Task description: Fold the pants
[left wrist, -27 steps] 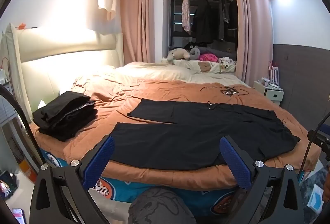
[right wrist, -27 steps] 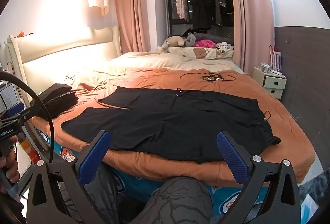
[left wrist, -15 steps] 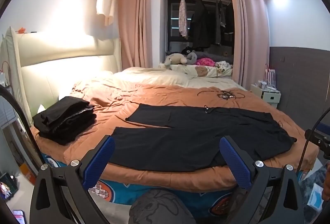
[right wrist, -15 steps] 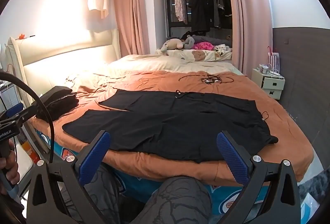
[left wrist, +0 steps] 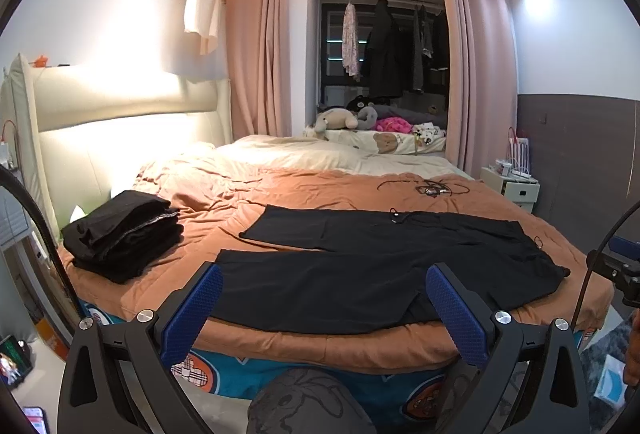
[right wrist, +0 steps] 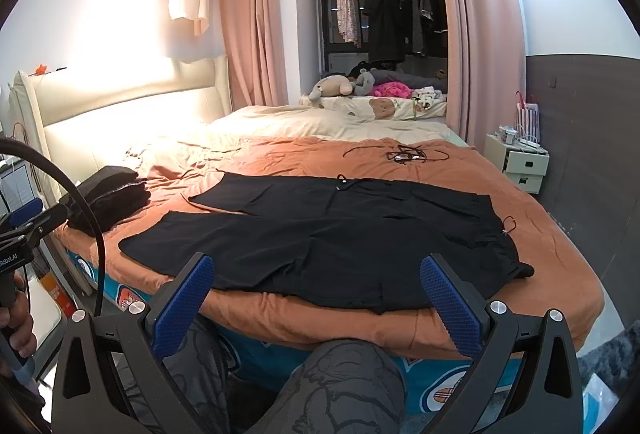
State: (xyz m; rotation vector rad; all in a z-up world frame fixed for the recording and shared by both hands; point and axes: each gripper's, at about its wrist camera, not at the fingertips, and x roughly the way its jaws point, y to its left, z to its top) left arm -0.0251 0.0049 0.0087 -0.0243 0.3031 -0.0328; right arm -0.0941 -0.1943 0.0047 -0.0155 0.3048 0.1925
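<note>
I see the bed (left wrist: 280,190) with its orange blanket filling most of both views. The black pants (left wrist: 360,274) lie flat on it near the front edge, legs spread toward the left. A stack of folded dark clothes (left wrist: 120,234) sits left of them. My left gripper (left wrist: 324,298) and right gripper (right wrist: 316,286) stand fully open, holding nothing. A small cable (right wrist: 400,154), maybe earphones, lies behind.

Open air between both sets of jaws and the bed (left wrist: 280,350); nothing blocks the near edge. Black pants (right wrist: 340,246) lie flat across the orange blanket (right wrist: 552,234), bare blanket all around them. Folded black stack (left wrist: 120,234) sits at the left end, apart from the pants. Tangled cable (right wrist: 400,154) lies beyond the pants. Person's knee (right wrist: 344,374) pokes up just below the bed edge.
</note>
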